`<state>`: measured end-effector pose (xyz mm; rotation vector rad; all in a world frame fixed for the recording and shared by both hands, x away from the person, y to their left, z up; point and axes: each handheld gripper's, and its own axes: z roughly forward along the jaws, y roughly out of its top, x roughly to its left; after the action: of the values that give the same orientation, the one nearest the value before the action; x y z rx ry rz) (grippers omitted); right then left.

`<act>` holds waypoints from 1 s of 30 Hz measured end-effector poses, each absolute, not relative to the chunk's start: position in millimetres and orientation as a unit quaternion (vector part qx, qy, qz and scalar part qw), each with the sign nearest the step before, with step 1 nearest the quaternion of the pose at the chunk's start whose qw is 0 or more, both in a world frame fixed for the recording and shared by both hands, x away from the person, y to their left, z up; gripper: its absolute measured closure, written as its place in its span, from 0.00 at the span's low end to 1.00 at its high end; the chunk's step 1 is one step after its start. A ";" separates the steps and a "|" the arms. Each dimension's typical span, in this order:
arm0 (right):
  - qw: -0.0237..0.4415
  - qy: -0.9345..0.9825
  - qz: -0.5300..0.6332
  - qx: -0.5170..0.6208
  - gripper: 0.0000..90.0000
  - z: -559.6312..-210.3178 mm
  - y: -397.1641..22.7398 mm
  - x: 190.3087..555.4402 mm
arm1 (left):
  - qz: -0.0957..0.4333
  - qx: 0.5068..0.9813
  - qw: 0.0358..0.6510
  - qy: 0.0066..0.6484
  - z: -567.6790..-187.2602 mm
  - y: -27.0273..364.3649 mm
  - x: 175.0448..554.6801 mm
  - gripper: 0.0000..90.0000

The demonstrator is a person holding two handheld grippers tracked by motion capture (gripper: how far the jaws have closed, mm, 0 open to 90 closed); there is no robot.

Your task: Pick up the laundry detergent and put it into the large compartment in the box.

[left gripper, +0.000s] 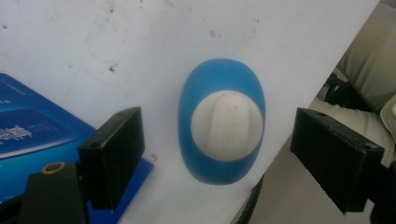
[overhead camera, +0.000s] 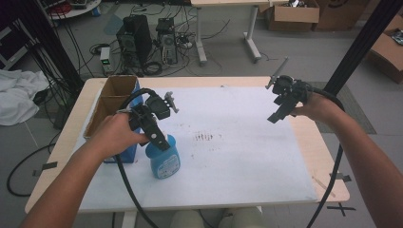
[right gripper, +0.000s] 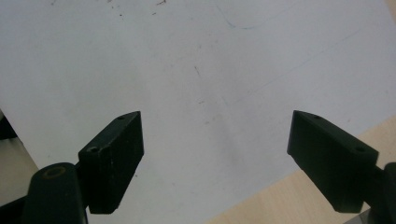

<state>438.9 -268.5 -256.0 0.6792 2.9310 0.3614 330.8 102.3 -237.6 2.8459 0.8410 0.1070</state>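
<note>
A blue bottle (overhead camera: 163, 163) with a white round cap (left gripper: 227, 124) stands upright on the white sheet (overhead camera: 237, 156) at the front left. My left gripper (overhead camera: 160, 138) hangs right above it, open, and in the left gripper view (left gripper: 219, 127) the cap lies between the two spread jaws without touching them. My right gripper (overhead camera: 279, 113) is held over the sheet's far right side, open. In the right gripper view (right gripper: 215, 128) there is only bare sheet between its jaws.
A blue box (left gripper: 32, 135) lies just left of the bottle, beside an open cardboard box (overhead camera: 112, 100) at the table's left edge. Dark smudges (overhead camera: 204, 137) mark the middle of the sheet. The wooden table edge (right gripper: 299, 196) runs close to the right gripper.
</note>
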 end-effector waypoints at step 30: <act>0.053 0.966 0.115 0.224 0.21 -259.6 -268.7 440.6 | 0.032 0.959 0.066 0.272 -278.4 92.9 333.0 0.20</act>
<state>440.6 -268.7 -259.6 0.6803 2.9382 0.3512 333.0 92.9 -278.4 2.8943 0.8214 0.0970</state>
